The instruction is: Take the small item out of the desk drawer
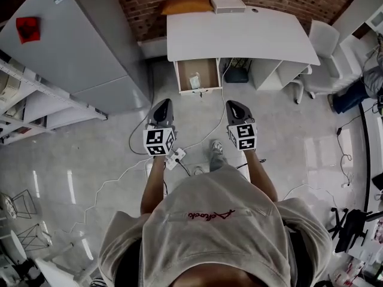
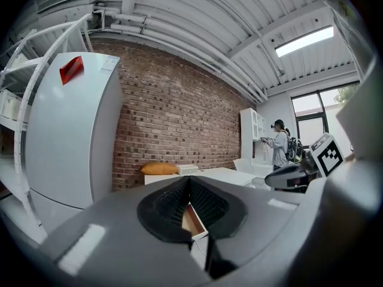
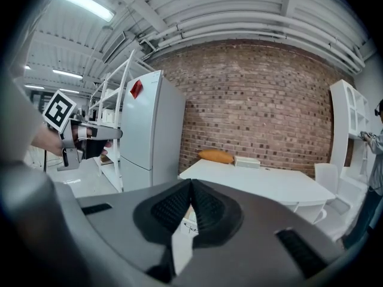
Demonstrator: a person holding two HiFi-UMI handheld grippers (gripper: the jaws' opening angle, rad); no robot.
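as small item (image 1: 194,81) lies in open drawer (image 1: 208,72), left tongs (image 1: 161,104), right tongs (image 1: 234,106) closed empty, short of it

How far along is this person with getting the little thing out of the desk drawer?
Done: the drawer stands open, with the small item lying inside it. In hand: nothing; the left gripper and right gripper are both shut and empty, held short of the desk. Left: reach the drawer, open a gripper, grip the item and lift it out.
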